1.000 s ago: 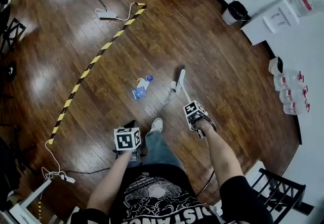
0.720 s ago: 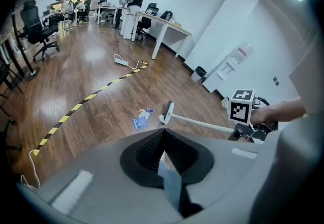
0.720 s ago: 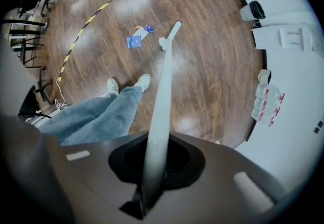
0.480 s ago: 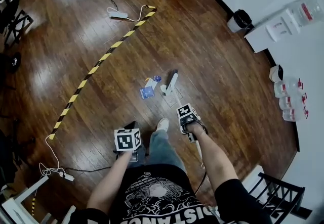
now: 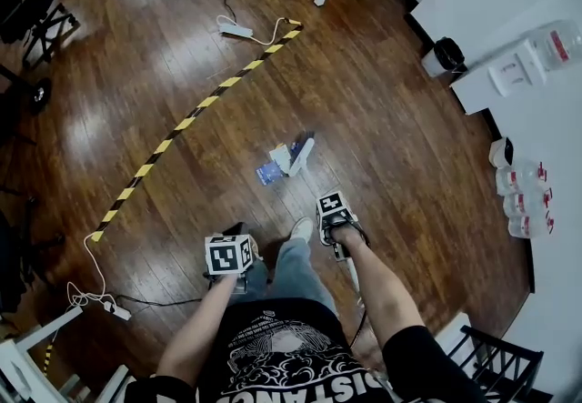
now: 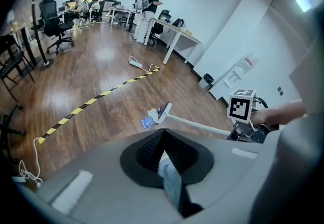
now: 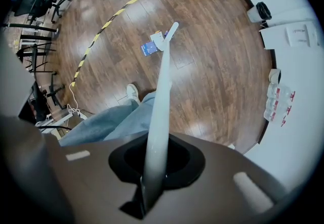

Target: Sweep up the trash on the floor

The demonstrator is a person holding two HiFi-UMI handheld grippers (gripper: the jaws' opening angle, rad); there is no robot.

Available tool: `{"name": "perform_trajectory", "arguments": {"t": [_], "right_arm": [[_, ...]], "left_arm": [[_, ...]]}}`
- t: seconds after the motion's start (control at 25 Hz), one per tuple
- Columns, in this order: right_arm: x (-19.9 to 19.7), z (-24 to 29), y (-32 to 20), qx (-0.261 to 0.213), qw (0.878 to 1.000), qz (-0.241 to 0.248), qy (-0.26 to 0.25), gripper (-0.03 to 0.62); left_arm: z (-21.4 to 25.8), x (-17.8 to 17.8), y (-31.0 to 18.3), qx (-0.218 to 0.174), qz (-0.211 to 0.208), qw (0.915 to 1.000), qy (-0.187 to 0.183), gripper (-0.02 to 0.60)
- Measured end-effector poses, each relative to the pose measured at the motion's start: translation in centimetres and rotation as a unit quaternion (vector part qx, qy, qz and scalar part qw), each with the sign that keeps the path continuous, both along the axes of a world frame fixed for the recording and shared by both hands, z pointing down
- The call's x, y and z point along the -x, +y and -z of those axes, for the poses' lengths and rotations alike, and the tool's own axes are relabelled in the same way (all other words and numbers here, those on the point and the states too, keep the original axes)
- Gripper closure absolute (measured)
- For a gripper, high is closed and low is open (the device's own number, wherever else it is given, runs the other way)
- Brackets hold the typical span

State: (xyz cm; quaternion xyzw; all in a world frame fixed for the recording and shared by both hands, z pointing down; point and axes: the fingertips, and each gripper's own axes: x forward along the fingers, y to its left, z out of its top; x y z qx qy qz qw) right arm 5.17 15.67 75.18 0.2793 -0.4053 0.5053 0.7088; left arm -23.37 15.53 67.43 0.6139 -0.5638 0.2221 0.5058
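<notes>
My right gripper is pinching the white stick of the broom. Both jaws are pressed tight on it. The stick runs straight out ahead of this gripper and down to the wood floor. At its far end is the brush head. The trash, some blue and white bits, lies just to the left of the brush head. It is so close that I cannot tell if they touch.

Nearer to this gripper, on its left, I see a blue jeans leg and a white shoe. Far ahead, past the trash, a yellow and black striped tape runs across the floor. Off to the right, by the white wall, are a black bin and some clear bottles.

My left gripper has its jaws pressed together on a thin pale flat piece. I cannot tell what that piece is. From this gripper, the trash is out ahead on the floor, well away. The right gripper is near, on its right side. Far ahead, at the back of the room, people stand and sit by white desks.
</notes>
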Motion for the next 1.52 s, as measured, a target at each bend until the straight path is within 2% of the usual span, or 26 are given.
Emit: {"name": "perform_trajectory", "arguments": {"t": [0.24, 0.44, 0.68, 0.84, 1.16, 1.36, 1.52], "right_arm": [[-0.6, 0.8, 0.1, -0.005, 1.0, 0.003, 0.01, 0.568], [-2.3, 2.9, 0.4, -0.025, 1.0, 0.005, 0.005, 0.568], [-3.8, 4.5, 3.0, -0.049, 0.998, -0.01, -0.047, 0.568], [-4.7, 5.4, 4.0, -0.059, 0.995, -0.003, -0.086, 0.568], [-7.4, 7.0, 2.2, -0.097, 0.977, 0.02, -0.189, 0.568], [-11.0, 8.1, 0.0, -0.128, 0.957, 0.039, -0.257, 0.569], [-15.1, 9.3, -2.3, -0.15, 0.943, 0.068, -0.289, 0.568]], "left_arm": [[-0.4, 0.9, 0.8, -0.003, 0.012, 0.9999, 0.007, 0.577], [-0.3, -1.4, 0.3, -0.005, 0.002, 0.9997, 0.025, 0.577], [0.8, -5.2, -0.9, -0.018, -0.025, 0.9985, 0.046, 0.577], [3.1, -6.6, -1.7, -0.036, -0.033, 0.998, 0.041, 0.577], [5.5, -8.3, -3.3, -0.068, 0.029, 0.9972, -0.001, 0.577], [7.2, -13.3, -4.6, -0.101, 0.088, 0.9906, -0.026, 0.577], [8.4, -18.9, -5.1, -0.126, 0.126, 0.9837, -0.028, 0.577]]}}
